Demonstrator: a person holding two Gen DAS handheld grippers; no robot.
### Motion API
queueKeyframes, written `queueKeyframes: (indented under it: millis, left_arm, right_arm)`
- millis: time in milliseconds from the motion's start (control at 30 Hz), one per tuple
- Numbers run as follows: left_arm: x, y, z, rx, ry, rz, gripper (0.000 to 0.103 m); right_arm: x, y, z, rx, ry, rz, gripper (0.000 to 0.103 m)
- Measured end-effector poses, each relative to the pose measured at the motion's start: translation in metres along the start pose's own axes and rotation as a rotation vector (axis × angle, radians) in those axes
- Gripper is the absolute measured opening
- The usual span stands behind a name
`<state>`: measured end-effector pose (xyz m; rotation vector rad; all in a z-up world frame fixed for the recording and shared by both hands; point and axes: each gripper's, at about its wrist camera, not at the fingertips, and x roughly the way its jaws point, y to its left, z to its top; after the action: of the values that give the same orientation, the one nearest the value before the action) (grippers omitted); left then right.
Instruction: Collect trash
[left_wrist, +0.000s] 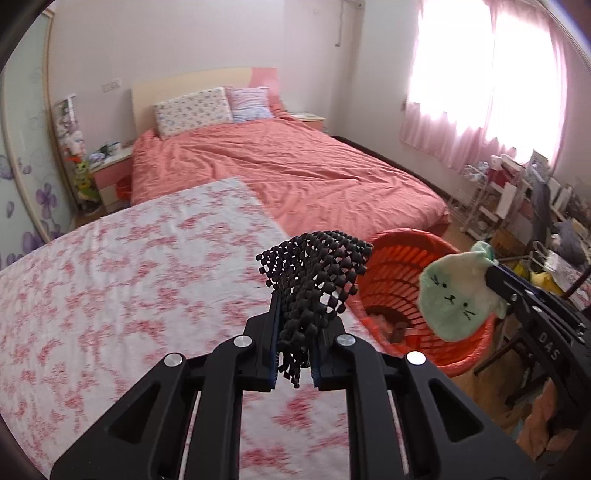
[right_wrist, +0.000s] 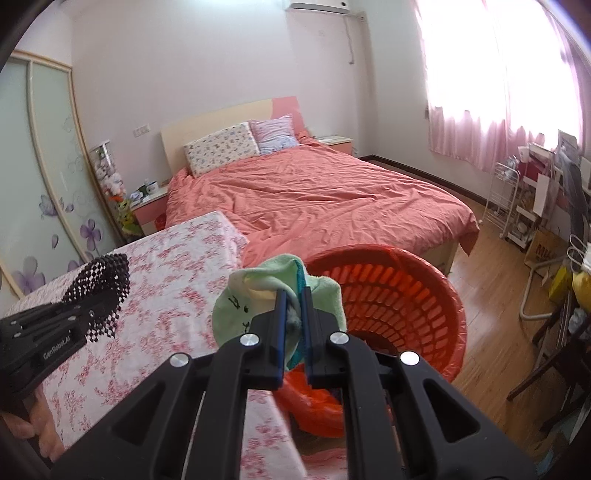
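Note:
My left gripper (left_wrist: 293, 295) is shut on a black studded mesh piece (left_wrist: 314, 269) that stands up above the fingers, over the right edge of the floral-cloth table (left_wrist: 110, 295). My right gripper (right_wrist: 293, 295) is shut on a pale green plush cloth with a stitched animal face (right_wrist: 236, 306). In the left wrist view that green cloth (left_wrist: 454, 295) hangs over the orange slatted basket (left_wrist: 395, 280). The basket (right_wrist: 399, 295) stands on the floor just right of the table, with something reddish in its bottom. In the right wrist view the black mesh piece (right_wrist: 99, 288) shows at the left.
A bed with a coral cover (left_wrist: 288, 166) fills the room beyond the table. Cluttered shelves and a white rack (right_wrist: 517, 206) line the right wall under pink curtains. A dark chair frame (right_wrist: 554, 350) stands right of the basket. A person's hand (right_wrist: 40, 424) holds the left gripper.

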<state>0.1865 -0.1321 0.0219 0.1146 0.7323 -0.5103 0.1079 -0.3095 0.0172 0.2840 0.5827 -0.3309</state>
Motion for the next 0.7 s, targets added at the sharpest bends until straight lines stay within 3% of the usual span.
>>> queueKeyframes:
  millis: [233, 433, 467, 533, 600, 633, 700]
  left_arm:
    - [0.029, -0.047, 0.007, 0.043, 0.012, -0.122, 0.013]
    - [0.062, -0.08, 0.012, 0.061, 0.063, -0.169, 0.014]
    - [0.068, -0.084, 0.013, 0.058, 0.072, -0.163, 0.015]
    - [0.077, -0.087, 0.013, 0.052, 0.092, -0.157, 0.036]
    - [0.083, -0.086, 0.012, 0.04, 0.104, -0.142, 0.047]
    - [0.086, -0.086, 0.011, 0.036, 0.109, -0.14, 0.048]
    - [0.087, -0.083, 0.008, 0.038, 0.122, -0.119, 0.05]
  right_arm:
    - [0.011, -0.046, 0.005, 0.066, -0.006, -0.038, 0.009]
    - [0.033, -0.078, 0.011, 0.119, 0.008, -0.06, 0.01]
    - [0.038, -0.084, 0.012, 0.132, 0.014, -0.055, 0.015]
    - [0.048, -0.095, 0.014, 0.166, 0.026, -0.038, 0.02]
    - [0.057, -0.104, 0.013, 0.19, 0.038, -0.032, 0.03]
    - [0.058, -0.107, 0.012, 0.193, 0.04, -0.032, 0.039]
    - [0.06, -0.107, 0.009, 0.192, 0.045, -0.043, 0.044]
